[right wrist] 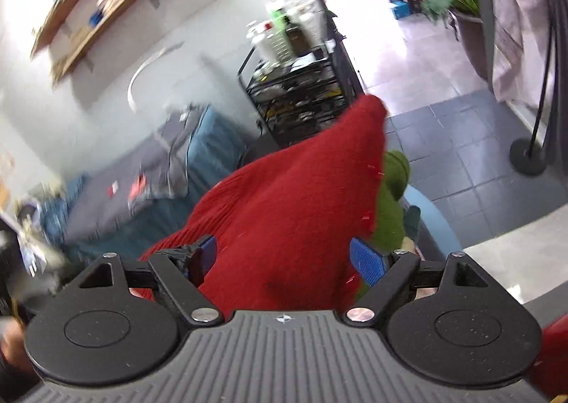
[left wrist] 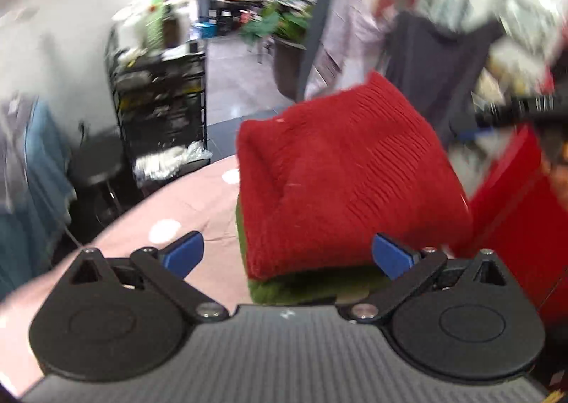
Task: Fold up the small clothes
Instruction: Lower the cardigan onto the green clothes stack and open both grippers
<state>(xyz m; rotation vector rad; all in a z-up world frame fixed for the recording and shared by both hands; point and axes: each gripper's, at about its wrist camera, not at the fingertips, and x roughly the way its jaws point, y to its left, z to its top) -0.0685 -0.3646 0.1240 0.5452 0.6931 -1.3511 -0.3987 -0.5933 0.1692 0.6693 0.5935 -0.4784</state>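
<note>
A: From the left wrist, the background is a blurred room: a black wire rack (left wrist: 159, 98) at far left, a black stool (left wrist: 97, 165) beside it, and a bench (left wrist: 198, 200) under a pink cloth close below.

B: And the garment?

A: A red knit piece (left wrist: 340, 183) is bunched over a green piece (left wrist: 301, 286), both just ahead of the left hand-held gripper (left wrist: 287, 255). Its blue pads stand wide apart; the cloth sits between them, nearer the right pad, but nothing is pinched. I judge the red layer is raised so it can be laid over in a fold.

B: Room to move?

A: The bench edge curves away on the left, with bare pink cloth there. Something red crowds the right.

B: The right wrist?

A: A wooden wall shelf (right wrist: 103, 2) at far left, grey floor tiles (right wrist: 461, 154) at right, the same wire rack in the middle. The red knit rises to a peak between the pads of the right hand-held gripper (right wrist: 282, 259), the green piece hanging behind its right edge. The pads are spread, and cloth fills the gap; whether it is actually gripped, I cannot tell.

B: Risk?

A: Probably the layers slipping apart.
</note>
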